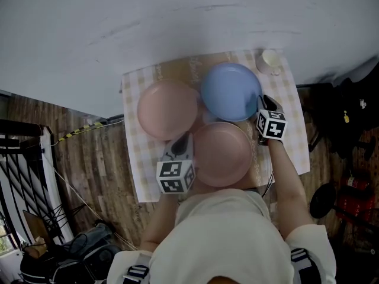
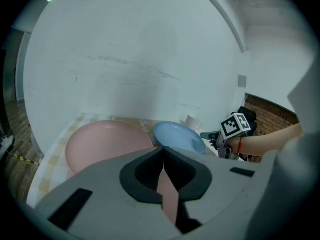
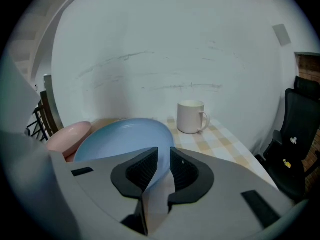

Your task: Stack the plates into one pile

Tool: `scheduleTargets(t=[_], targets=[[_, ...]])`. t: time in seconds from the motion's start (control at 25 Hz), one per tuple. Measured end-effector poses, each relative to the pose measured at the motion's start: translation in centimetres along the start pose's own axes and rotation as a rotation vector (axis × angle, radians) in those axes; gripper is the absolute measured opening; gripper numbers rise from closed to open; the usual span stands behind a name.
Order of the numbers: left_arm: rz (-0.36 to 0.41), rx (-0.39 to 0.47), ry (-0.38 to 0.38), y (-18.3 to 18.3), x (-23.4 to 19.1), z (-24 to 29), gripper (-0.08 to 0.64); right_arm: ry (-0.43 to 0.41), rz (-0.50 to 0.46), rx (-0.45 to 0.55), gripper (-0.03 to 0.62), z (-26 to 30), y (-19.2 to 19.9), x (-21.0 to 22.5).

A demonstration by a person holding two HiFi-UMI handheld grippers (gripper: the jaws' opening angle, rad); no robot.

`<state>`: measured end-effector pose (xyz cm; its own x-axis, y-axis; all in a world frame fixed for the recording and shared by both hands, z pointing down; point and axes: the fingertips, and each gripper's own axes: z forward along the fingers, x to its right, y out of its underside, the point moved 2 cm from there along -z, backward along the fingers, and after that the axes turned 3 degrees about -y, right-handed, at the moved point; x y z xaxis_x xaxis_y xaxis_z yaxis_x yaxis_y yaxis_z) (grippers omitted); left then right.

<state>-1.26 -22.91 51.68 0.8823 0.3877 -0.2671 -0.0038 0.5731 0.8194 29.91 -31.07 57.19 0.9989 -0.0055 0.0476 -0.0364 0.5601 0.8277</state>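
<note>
Right tool [image 3: 164,154] released, jaws straddling the near rim of the blue plate [image 1: 230,90] at the surface's [image 1: 296,136] back right, likely to lift it. Left tool [image 2: 163,151] clenched, empty, by near pink plate [image 1: 222,154]. Nothing stacked yet.

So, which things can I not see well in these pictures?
- Near pink plate: in the left gripper view only a strip shows; the body of the left gripper covers the rest.
- Blue plate: in the right gripper view its near rim runs between the open jaws and behind the body of the right gripper.
- Mug: its wall hides its inside there, and it is too small in the head view.
</note>
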Motion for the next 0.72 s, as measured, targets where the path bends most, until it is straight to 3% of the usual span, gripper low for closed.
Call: scheduleTargets(t=[0.16, 0.72], targets=[[0.0, -0.012, 0.0, 0.2, 0.1, 0.5, 0.003, 0.004, 0.005, -0.017, 0.092, 1.2, 0.3, 0.6], [0.003, -0.052, 0.0, 0.8, -0.2, 2.1, 0.003, 0.012, 0.033, -0.087, 0.1, 4.5, 1.2, 1.4]])
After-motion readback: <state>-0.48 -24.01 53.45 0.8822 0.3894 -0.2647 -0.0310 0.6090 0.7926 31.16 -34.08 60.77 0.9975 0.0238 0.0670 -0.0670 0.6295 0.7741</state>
